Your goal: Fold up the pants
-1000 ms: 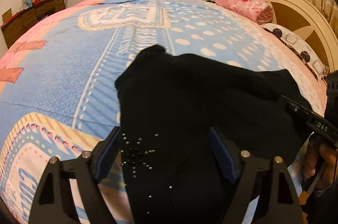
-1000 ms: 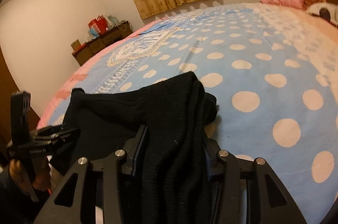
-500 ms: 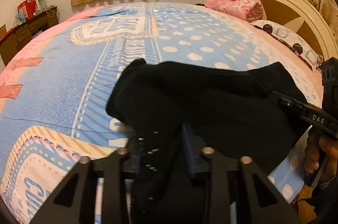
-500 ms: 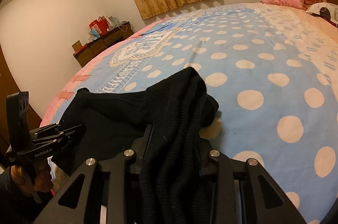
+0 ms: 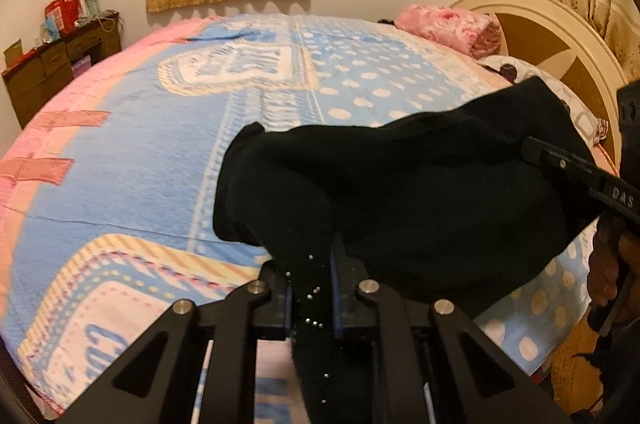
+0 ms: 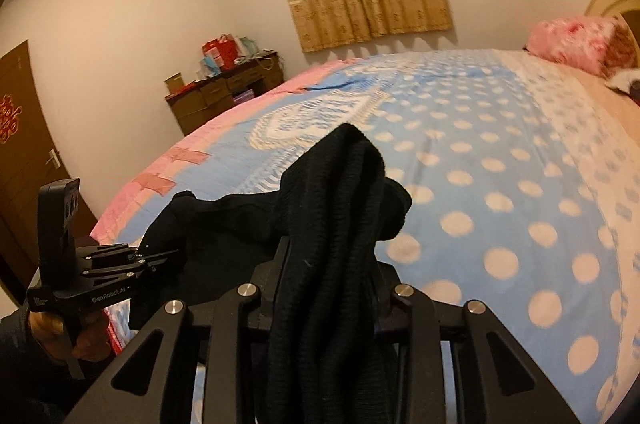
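Black pants [image 5: 400, 183] hang lifted between my two grippers above the near edge of the bed. My left gripper [image 5: 311, 288] is shut on a studded part of the cloth, which is pinched thin between its blue pads. My right gripper [image 6: 326, 264] is shut on a thick ribbed bunch of the pants [image 6: 332, 216], which rises above its fingers and drapes down over them. In the left wrist view the right gripper [image 5: 532, 147] grips the cloth's far right end. In the right wrist view the left gripper [image 6: 160, 256] holds the left end.
The bed [image 5: 160, 151] carries a blue, pink and dotted cover. A pink folded blanket [image 5: 448, 27] and a patterned pillow [image 5: 580, 115] lie by the cream headboard [image 5: 560, 35]. A brown dresser [image 6: 224, 91] stands against the far wall, and a door [image 6: 20, 143] is at left.
My left gripper went from open around the pants to shut on them. The right gripper tightened on its bunch. Both rose, lifting the cloth off the bed.
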{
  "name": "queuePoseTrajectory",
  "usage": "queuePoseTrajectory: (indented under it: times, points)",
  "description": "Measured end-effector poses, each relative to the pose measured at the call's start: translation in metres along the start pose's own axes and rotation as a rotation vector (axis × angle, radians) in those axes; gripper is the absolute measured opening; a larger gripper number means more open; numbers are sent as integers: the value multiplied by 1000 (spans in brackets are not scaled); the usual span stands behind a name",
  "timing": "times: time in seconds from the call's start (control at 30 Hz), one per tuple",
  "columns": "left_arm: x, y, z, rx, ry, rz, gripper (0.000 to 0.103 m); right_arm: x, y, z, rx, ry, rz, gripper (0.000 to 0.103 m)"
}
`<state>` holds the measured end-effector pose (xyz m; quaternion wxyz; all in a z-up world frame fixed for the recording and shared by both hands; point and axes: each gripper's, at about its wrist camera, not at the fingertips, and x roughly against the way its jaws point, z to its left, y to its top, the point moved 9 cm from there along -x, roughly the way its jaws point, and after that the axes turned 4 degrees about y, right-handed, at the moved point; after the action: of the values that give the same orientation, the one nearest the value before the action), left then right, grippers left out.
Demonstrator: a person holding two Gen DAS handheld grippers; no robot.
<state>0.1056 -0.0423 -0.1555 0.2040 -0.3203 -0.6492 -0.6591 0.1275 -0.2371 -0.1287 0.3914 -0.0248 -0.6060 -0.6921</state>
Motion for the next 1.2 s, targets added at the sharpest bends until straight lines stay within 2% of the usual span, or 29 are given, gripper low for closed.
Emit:
queuePoseTrajectory:
  times: [0.13,0.3,0.47,0.67,0.83,0.93,1.2]
  points:
    - [16,13,27,34,25,-36,14,-18,22,19,43,35,11,31]
    - [31,32,77,62,111,-82,14,-58,58,53,106,97,27,31]
    - [36,47,131,113,198,-114,14,-114,95,95,179,152,46,31]
    - [31,55,197,185,302,-133,14,-184,119,141,228,213,74,31]
    - [18,53,244,230,359,-123,14,-238,121,165,248,252,109,31]
    - [2,45,265,248,375,-88,14,-277,116,173,248,258,158,31]
    - [-43,28,290,280,389,-20,15,-347,96,167,236,230,263,31]
